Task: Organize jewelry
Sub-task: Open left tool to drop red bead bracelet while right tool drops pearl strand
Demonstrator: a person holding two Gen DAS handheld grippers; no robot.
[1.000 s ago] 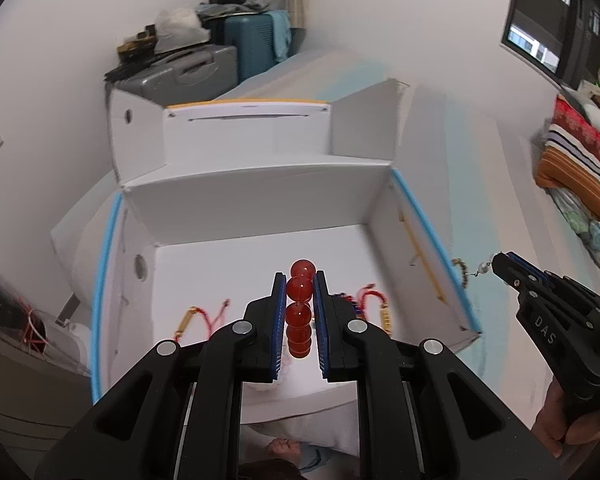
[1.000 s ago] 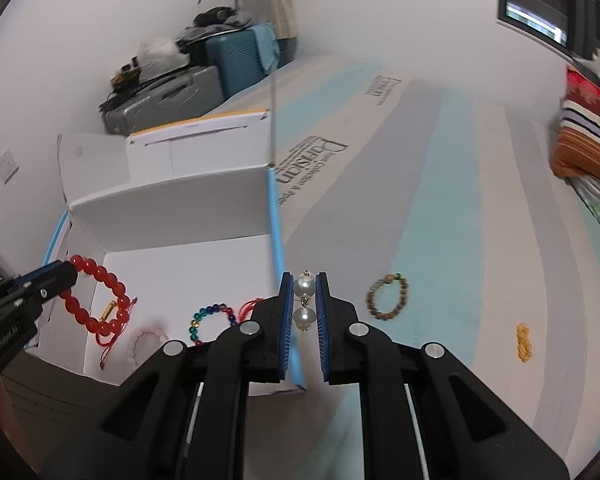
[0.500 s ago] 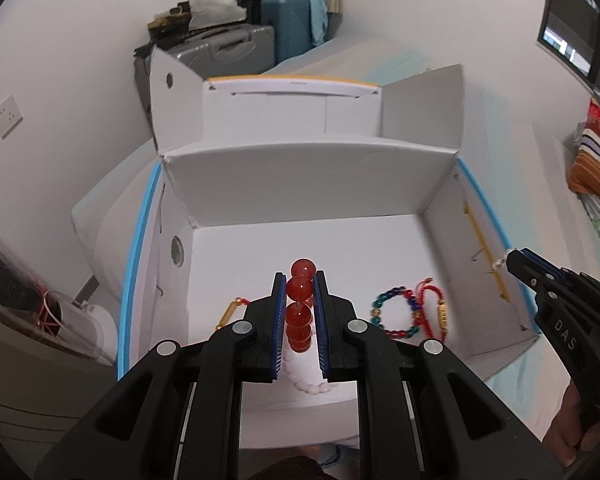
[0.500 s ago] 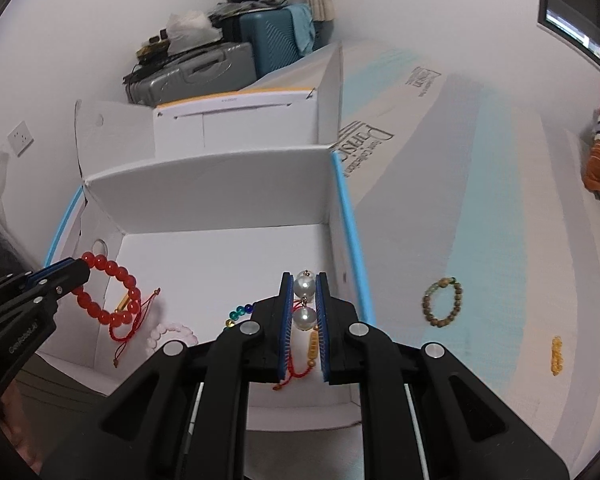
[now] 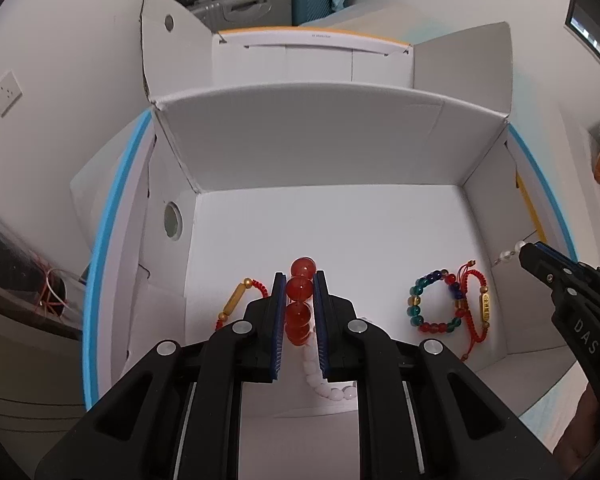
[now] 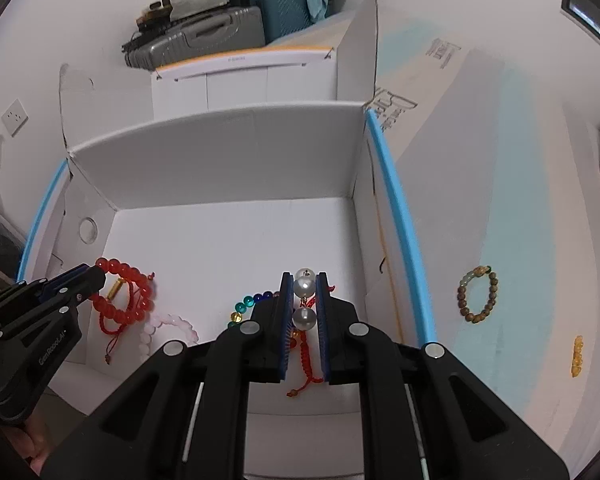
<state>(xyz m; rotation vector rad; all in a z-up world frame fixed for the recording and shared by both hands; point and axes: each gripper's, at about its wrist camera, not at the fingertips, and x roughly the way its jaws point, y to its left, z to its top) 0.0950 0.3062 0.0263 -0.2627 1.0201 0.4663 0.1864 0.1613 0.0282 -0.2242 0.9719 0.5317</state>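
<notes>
- Left gripper (image 5: pixel 298 284): pinching red bead bracelet (image 5: pixel 299 292) between pads, over near left of white box (image 5: pixel 320 148).
- Right gripper (image 6: pixel 304 290): clamped on 2 pearls (image 6: pixel 303 300), over box's near right.

Seven bracelets are counted: five over the box (image 6: pixel 236 148), namely red bead bracelet (image 6: pixel 126 296), pearl strand (image 6: pixel 304 300), pink bracelet (image 6: pixel 172 326), multicoloured bracelet (image 5: pixel 434 300) and red cord bracelet (image 5: pixel 478 304); two outside, namely brown bead bracelet (image 6: pixel 478 294) and yellow piece (image 6: pixel 577 356).

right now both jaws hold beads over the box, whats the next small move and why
Probably lower a little and let go. The left gripper is shut on the red bracelet, the right gripper on the pearl piece, both already above the box floor.
</notes>
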